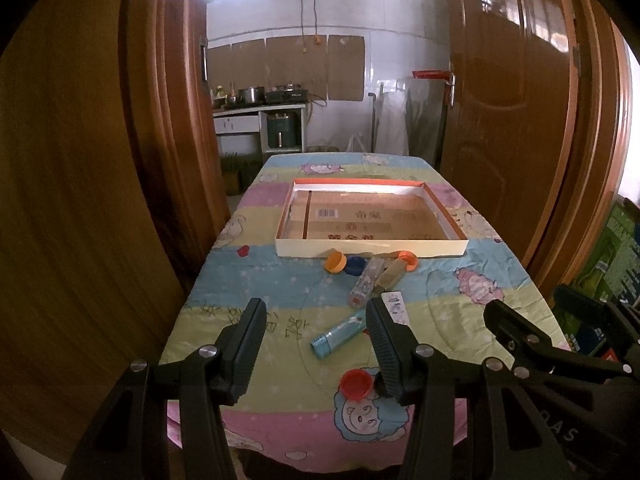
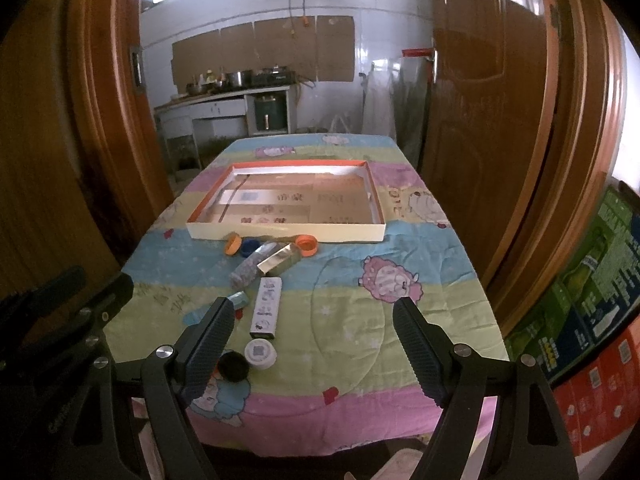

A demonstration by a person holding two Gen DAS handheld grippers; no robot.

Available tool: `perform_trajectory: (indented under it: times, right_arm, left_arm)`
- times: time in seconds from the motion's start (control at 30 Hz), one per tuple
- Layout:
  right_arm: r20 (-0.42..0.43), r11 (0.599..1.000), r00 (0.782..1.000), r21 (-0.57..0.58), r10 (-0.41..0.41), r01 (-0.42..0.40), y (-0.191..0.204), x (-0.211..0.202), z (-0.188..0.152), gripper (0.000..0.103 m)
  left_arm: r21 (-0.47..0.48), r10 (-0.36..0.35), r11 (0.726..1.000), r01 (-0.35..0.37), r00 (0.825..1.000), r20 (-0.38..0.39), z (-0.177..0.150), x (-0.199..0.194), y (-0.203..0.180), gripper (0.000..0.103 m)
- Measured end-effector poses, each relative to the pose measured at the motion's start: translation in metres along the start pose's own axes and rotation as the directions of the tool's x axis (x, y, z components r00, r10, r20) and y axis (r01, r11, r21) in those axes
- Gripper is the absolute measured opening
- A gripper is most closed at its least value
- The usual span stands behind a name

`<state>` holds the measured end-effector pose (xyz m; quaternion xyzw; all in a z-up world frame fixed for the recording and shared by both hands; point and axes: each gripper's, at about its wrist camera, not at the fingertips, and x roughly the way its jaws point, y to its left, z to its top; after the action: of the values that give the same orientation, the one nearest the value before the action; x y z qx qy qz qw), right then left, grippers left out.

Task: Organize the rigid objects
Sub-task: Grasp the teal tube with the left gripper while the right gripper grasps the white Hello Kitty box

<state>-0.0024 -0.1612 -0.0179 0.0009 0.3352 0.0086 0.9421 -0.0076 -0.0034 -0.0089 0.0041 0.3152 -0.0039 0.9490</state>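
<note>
Both grippers, left (image 1: 316, 320) and right (image 2: 314, 320), spread wide, holding nothing. Empty tray (image 1: 372, 246) mid-frame on tablecloth (image 2: 360, 320); caps (image 1: 335, 261), bottle (image 1: 363, 283), boxes (image 2: 266, 307) scattered below it.

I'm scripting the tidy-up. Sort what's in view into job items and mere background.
Job items: tray; orange caps; blue cap; red cap; clear tube; gold box; white box; teal tube; white cap; black cap.

Background: doors; counter pots; cartons.
</note>
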Motion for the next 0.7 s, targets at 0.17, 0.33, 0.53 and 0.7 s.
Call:
perform_trajectory:
  times: [0.17, 0.33, 0.53, 0.7]
  right_arm:
    - [-0.026, 1.0, 1.0, 0.001, 0.0, 0.0, -0.001, 0.01, -0.001, 0.083]
    - [-0.061, 1.0, 0.998, 0.01, 0.001, 0.0, -0.003, 0.024, -0.003, 0.083]
    - [-0.112, 1.0, 0.994, 0.008, 0.01, -0.009, -0.005, 0.048, -0.007, 0.083]
    - [-0.173, 0.999, 0.984, -0.012, 0.031, -0.033, -0.003, 0.073, -0.012, 0.083]
  left_arm:
    - [0.003, -0.006, 1.0, 0.006, 1.0, -0.024, -0.002, 0.01, 0.001, 0.052]
    - [0.002, -0.016, 1.0, 0.016, 0.998, -0.057, -0.005, 0.026, 0.001, 0.052]
    - [0.009, -0.019, 1.0, 0.02, 0.994, -0.112, -0.01, 0.051, 0.001, 0.052]
    - [0.033, -0.034, 0.999, 0.04, 0.987, -0.16, -0.012, 0.077, 0.002, 0.052]
